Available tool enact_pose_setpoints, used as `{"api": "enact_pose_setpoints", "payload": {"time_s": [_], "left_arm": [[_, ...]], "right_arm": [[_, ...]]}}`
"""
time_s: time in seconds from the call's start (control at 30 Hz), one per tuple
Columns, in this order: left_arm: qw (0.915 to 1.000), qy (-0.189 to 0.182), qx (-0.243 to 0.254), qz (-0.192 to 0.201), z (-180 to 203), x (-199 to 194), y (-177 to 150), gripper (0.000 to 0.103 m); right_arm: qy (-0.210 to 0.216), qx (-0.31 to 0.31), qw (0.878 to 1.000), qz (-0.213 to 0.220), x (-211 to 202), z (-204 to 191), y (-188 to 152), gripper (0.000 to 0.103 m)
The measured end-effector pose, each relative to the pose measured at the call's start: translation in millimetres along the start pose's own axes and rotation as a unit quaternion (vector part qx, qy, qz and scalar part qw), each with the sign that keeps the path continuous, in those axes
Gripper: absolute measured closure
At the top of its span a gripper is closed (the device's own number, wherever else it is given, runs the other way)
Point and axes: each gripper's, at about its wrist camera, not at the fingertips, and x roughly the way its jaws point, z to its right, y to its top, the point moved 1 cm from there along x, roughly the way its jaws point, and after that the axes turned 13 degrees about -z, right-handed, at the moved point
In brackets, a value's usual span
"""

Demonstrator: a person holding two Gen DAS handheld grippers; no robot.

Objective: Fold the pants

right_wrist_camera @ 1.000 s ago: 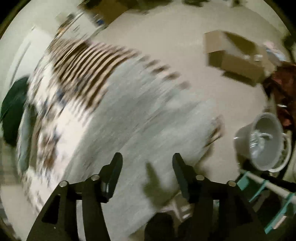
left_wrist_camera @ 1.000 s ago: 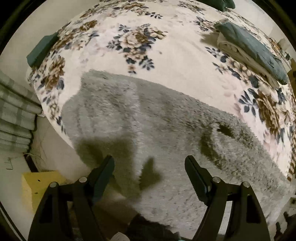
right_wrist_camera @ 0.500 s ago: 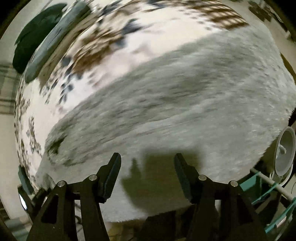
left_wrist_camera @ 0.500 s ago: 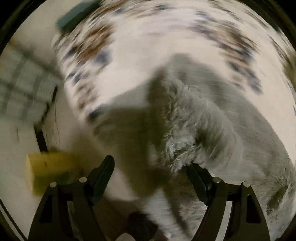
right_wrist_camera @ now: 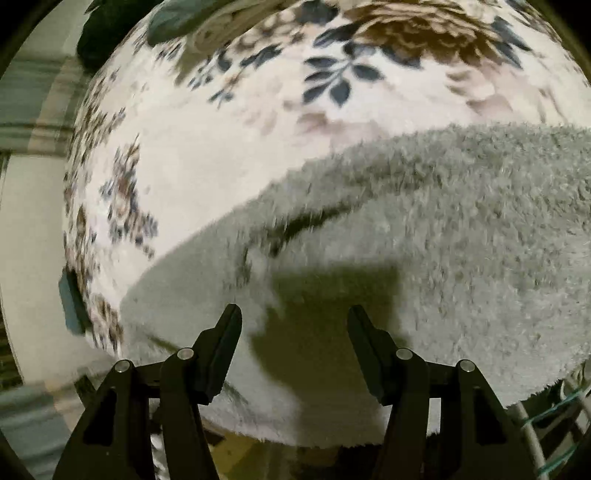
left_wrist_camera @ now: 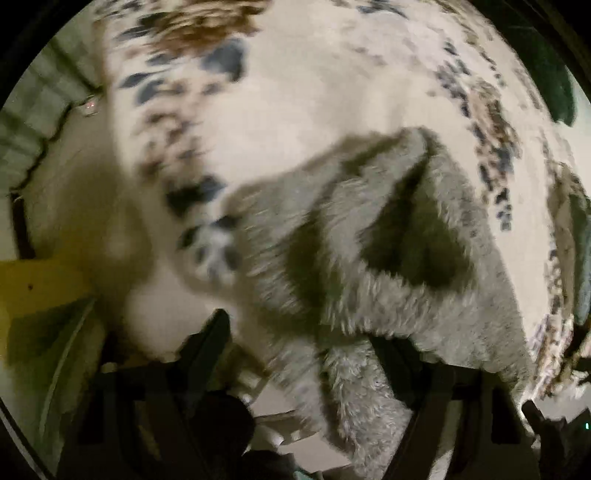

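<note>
On the flowered bedspread lie the grey fleece pants, spread across its near part and reaching the edge closest to both cameras.

Left wrist view: the picture is blurred. The left gripper has its fingers set wide apart. A fold of the pants is bunched up and lifted at the right finger, whose tip is covered by the fleece; a strip of fabric hangs down between the two fingers. Whether the fabric is pinched or only draped over that finger cannot be told. The left finger stands clear of the cloth. A dark hollow shows within the raised fold. A yellow box sits at the left, below the bed edge, on the floor side.

Right wrist view: the right gripper is wide open and holds nothing. Both fingertips hover just over the pants near the bed edge, and the gripper's shadow falls on the fleece between them. A short dark crease runs across the fabric ahead of the left finger. A folded dark green cloth lies at the far end of the bedspread, well apart from the pants.
</note>
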Motion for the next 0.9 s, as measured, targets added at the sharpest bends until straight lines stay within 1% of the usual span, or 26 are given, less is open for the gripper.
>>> {"api": "enact_pose_setpoints", "payload": {"time_s": [0.03, 0.07, 0.1, 0.13, 0.17, 0.2, 0.23, 0.27, 0.3, 0.33, 0.37, 0.4, 0.47, 0.53, 0.6, 0.67, 0.7, 0.73, 0.77, 0.8, 0.83, 0.87, 0.9], "left_arm": [[1.0000, 0.001, 0.006, 0.003, 0, 2, 2, 0.081], [0.9999, 0.006, 0.009, 0.002, 0, 4, 4, 0.086], [1.0000, 0.001, 0.007, 0.003, -5, 3, 4, 0.086], [1.0000, -0.004, 0.004, 0.005, -9, 2, 4, 0.086], [1.0000, -0.006, 0.000, 0.004, -16, 1, 3, 0.086], [1.0000, -0.004, 0.000, 0.002, -23, 1, 0, 0.086], [1.0000, -0.001, 0.000, 0.003, -28, 1, -3, 0.086], [1.0000, 0.002, -0.003, 0.002, -35, 1, -6, 0.086], [1.0000, 0.002, -0.006, 0.000, -45, 2, -6, 0.086], [0.9999, 0.004, -0.012, -0.002, -52, 4, -9, 0.086], [0.9998, 0.006, -0.017, -0.003, -56, 5, -10, 0.086], [0.9997, 0.009, -0.022, -0.005, -62, 6, -11, 0.087], [0.9994, 0.019, -0.027, 0.005, -72, 4, -11, 0.088], [0.9991, 0.026, -0.029, 0.016, -80, -1, -6, 0.088], [0.9987, 0.025, -0.041, 0.021, -91, -4, -1, 0.088], [0.9986, 0.013, -0.047, 0.018, -95, -7, 2, 0.088], [0.9987, 0.006, -0.048, 0.017, -97, -12, 7, 0.087], [0.9988, -0.005, -0.046, 0.019, -94, -18, 9, 0.087], [0.9987, -0.014, -0.044, 0.020, -90, -23, 9, 0.086], [0.9985, -0.030, -0.040, 0.021, -84, -30, 8, 0.082], [0.9982, -0.041, -0.037, 0.022, -78, -35, 7, 0.076], [0.9979, -0.050, -0.034, 0.024, -67, -39, 5, 0.057], [0.9973, -0.062, -0.027, 0.028, -61, -44, 2, 0.034]], "right_arm": [[-0.003, 0.007, 1.000, 0.003, 0, 0, 7, 0.041], [-0.009, 0.016, 1.000, 0.002, 0, 3, 14, 0.041], [-0.024, 0.030, 0.999, -0.003, 0, 6, 20, 0.041], [-0.026, 0.051, 0.998, -0.011, 0, 15, 23, 0.041], [-0.010, 0.085, 0.996, -0.024, 3, 25, 27, 0.041], [0.021, 0.130, 0.991, -0.039, 6, 40, 27, 0.041], [0.043, 0.162, 0.985, -0.047, 9, 53, 27, 0.041], [0.064, 0.192, 0.978, -0.048, 13, 66, 28, 0.041], [0.079, 0.209, 0.974, -0.040, 15, 74, 29, 0.043], [0.097, 0.224, 0.969, -0.023, 19, 82, 31, 0.063], [0.100, 0.231, 0.968, -0.016, 21, 85, 34, 0.088], [0.106, 0.244, 0.964, -0.008, 24, 87, 38, 0.098], [0.123, 0.252, 0.960, 0.016, 20, 83, 47, 0.098], [0.131, 0.233, 0.962, 0.047, 2, 69, 56, 0.098], [0.129, 0.213, 0.966, 0.066, -12, 57, 64, 0.098], [0.121, 0.198, 0.970, 0.066, -16, 52, 72, 0.098], [0.104, 0.192, 0.975, 0.050, -13, 51, 79, 0.098], [0.087, 0.184, 0.979, 0.018, -6, 51, 86, 0.094], [0.081, 0.180, 0.980, 0.001, -5, 55, 89, 0.094], [0.076, 0.173, 0.982, -0.011, -4, 54, 89, 0.082], [0.081, 0.150, 0.985, -0.017, -7, 49, 87, 0.061], [0.085, 0.134, 0.987, -0.018, -9, 45, 84, 0.048], [0.091, 0.113, 0.989, -0.020, -13, 40, 78, 0.028]]}}
